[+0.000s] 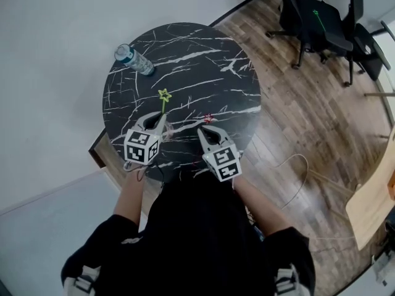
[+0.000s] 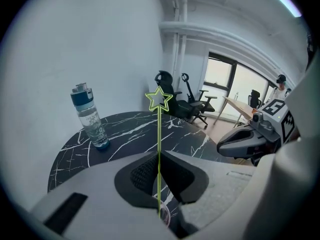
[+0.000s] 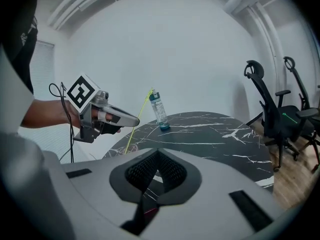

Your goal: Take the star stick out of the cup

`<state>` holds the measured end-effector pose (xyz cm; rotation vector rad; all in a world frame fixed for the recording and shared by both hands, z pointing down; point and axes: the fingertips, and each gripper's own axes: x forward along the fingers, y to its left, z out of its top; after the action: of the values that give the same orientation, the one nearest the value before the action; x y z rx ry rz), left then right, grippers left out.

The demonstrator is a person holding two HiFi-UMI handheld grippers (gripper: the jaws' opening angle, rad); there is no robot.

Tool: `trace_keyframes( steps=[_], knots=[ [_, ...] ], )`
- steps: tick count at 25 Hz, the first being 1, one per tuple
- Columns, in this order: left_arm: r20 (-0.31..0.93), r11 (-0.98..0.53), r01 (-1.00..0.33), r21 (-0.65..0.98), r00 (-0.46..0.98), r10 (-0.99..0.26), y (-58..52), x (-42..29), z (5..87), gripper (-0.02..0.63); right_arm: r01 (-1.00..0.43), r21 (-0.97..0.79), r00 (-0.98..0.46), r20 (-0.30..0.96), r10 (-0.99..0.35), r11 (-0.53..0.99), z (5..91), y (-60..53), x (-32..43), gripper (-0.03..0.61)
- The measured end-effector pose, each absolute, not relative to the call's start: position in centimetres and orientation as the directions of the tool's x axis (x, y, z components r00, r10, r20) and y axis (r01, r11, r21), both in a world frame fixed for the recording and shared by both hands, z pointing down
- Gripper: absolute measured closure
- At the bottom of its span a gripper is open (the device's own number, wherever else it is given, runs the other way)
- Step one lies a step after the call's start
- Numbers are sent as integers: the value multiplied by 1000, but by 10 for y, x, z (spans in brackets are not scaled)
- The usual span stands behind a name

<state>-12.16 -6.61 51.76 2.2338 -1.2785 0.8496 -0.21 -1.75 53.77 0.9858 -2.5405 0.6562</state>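
Observation:
A thin yellow-green star stick (image 1: 164, 95) stands upright, star on top, between the pads of my left gripper (image 1: 163, 123), which is shut on its shaft. In the left gripper view the stick (image 2: 159, 134) runs down through the closed jaws of the left gripper (image 2: 159, 171) to the rim of a clear cup (image 2: 163, 218) just below them. My right gripper (image 1: 205, 130) hovers beside it over the table's near part, jaws together (image 3: 157, 173). A small red star (image 1: 208, 118) shows just past its tips; whether it is held I cannot tell.
The round black marble table (image 1: 203, 73) carries a clear water bottle with a blue cap (image 1: 134, 60) at its far left. Black office chairs (image 1: 315, 20) stand on the wood floor at the back right, a light wooden table (image 1: 373, 205) at the right.

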Motion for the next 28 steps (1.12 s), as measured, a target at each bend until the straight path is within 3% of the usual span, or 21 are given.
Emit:
trace_keyframes(
  steps=[13, 28],
  knots=[
    [613, -371, -925, 81, 340, -713, -73, -108, 483, 601, -629, -277, -754, 446, -483, 726, 529, -32, 18, 581],
    [643, -299, -932, 204, 358, -677, -39, -52, 518, 603, -573, -287, -775, 496, -393, 768, 550, -13, 55, 581]
  ],
)
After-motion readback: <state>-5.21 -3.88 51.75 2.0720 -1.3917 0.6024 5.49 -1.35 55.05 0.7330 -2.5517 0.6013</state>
